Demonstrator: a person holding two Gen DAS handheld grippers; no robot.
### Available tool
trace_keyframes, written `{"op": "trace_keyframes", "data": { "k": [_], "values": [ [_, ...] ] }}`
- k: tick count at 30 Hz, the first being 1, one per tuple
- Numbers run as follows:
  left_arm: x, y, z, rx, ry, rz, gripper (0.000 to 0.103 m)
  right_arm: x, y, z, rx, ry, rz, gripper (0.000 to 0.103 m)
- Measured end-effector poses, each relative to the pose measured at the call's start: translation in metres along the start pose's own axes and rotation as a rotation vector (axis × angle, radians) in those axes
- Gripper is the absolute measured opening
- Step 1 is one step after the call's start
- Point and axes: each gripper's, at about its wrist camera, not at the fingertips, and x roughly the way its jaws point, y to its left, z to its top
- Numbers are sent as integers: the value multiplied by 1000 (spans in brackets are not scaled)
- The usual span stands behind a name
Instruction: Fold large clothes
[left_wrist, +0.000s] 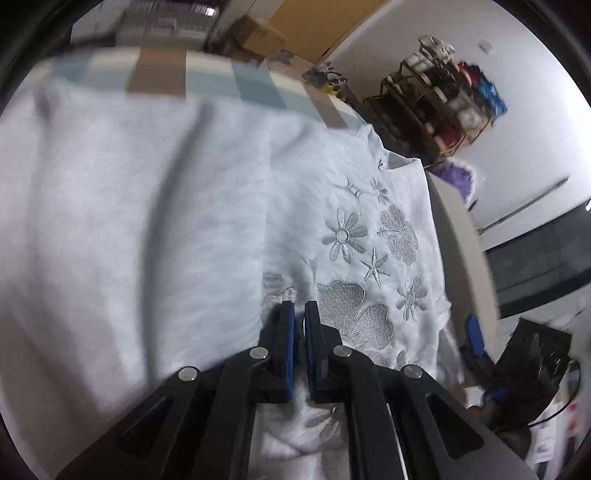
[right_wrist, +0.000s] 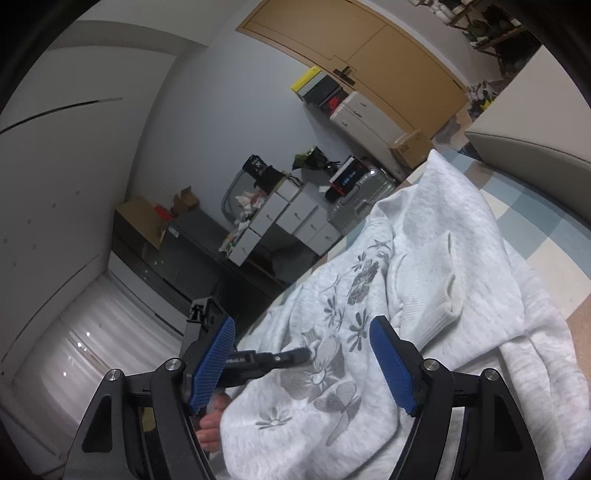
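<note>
A pale grey sweatshirt (left_wrist: 155, 221) with silver embroidered flowers (left_wrist: 354, 306) is spread over a bed. My left gripper (left_wrist: 299, 308) points down at the flower patch, jaws nearly together with a thin sliver of cloth pinched between the blue pads. In the right wrist view its tip (right_wrist: 304, 353) bites into the sweatshirt (right_wrist: 461, 229) where the cloth bunches, and a ribbed cuff (right_wrist: 443, 299) lies folded over the body. My right gripper (right_wrist: 303, 321) hovers at the garment's near edge, jaws wide, nothing pressed between them. One of its blue pads (left_wrist: 474, 332) shows at the bed's side.
A checked bed cover (right_wrist: 535, 229) lies under the garment, with a cream padded panel (right_wrist: 535, 147) beyond. A hand (right_wrist: 210, 424) holds the left tool. Beside the bed stand white drawers (right_wrist: 295, 218), a silver suitcase (right_wrist: 362, 192), a cardboard box (left_wrist: 258, 33) and a wooden shelf (left_wrist: 443, 103).
</note>
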Motion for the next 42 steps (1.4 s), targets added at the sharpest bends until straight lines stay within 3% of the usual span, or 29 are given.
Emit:
{"op": "trace_keyframes", "data": {
  "k": [2, 5, 10, 13, 15, 17, 20, 23, 25, 26, 28, 30, 32, 36, 38, 41, 42],
  "values": [
    [-28, -28, -2, 115, -64, -7, 3, 3, -3, 0, 13, 1, -4, 77],
    [-56, -54, 0, 219, -190, 98, 3, 4, -4, 1, 15, 3, -2, 78],
    [8, -17, -1, 136, 16, 114, 3, 5, -2, -1, -9, 8, -29, 78],
    [12, 12, -11, 15, -14, 1, 2, 6, -1, -1, -16, 10, -40, 78],
    [3, 18, -11, -29, -19, 9, 1, 8, -1, -2, -17, 18, -49, 78],
    [-24, -2, -20, 48, -74, 21, 1, 11, -2, -3, -17, 35, -54, 78],
    [-60, -38, -43, 153, -138, -21, 1, 14, -1, -5, -25, 54, -60, 78],
    [-55, -39, -65, 183, -83, -28, 1, 15, 2, -6, -40, 58, -64, 78],
    [-19, -28, -85, 192, 18, 60, 1, 17, 2, -7, -46, 73, -70, 78],
    [-9, -21, -95, 180, 21, 52, 0, 19, 2, -8, -48, 80, -74, 78],
    [-13, -13, -93, 139, -7, 6, 0, 21, 2, -9, -52, 89, -82, 78],
    [-25, -16, -92, 105, -17, 35, 0, 21, 2, -10, -52, 91, -88, 78],
    [-53, -36, -98, 176, -98, 57, 0, 21, 1, -9, -48, 90, -89, 78],
    [-81, -64, -116, 263, -152, -53, 1, 20, -2, -8, -29, 88, -93, 79],
    [-64, -69, -119, 287, -108, -28, 1, 20, -4, -8, -22, 89, -95, 79],
    [-8, -49, -127, 232, 37, 42, 0, 20, -5, -8, -16, 89, -98, 79],
    [-7, -40, -128, 203, -13, 5, 1, 20, -5, -9, -15, 88, -99, 79]
  ]
}}
